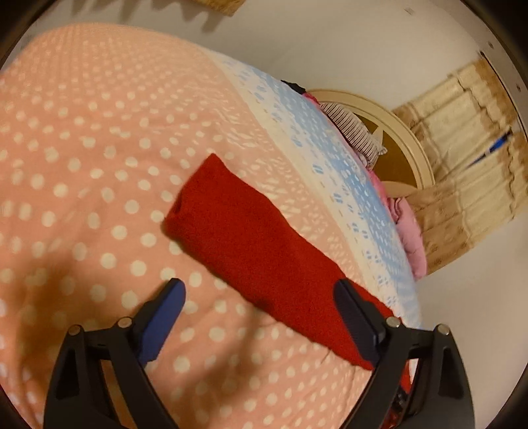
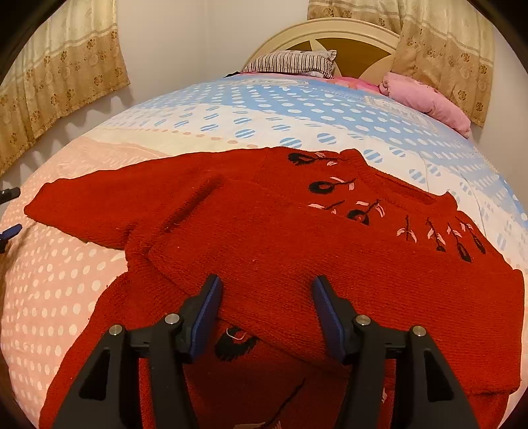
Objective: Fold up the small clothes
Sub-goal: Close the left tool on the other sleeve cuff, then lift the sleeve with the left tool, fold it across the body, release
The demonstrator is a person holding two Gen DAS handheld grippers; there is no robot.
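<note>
Two tools hang over a red knitted sweater [image 2: 264, 237] spread on a bed whose cover [image 2: 59, 297] is pink with white dots, turning blue toward the headboard [image 2: 330, 29]. The right tool [image 2: 265, 290] sits low over the folded body, its jaws about half apart, with knit showing between the blue pads but not visibly pinched. The left tool [image 1: 260, 287] stands wide open and empty above the cover; one sleeve [image 1: 237, 231] stretches away from beside its right finger. A striped pillow [image 2: 293, 61] and a pink one [image 2: 429, 99] lie near the headboard
</note>
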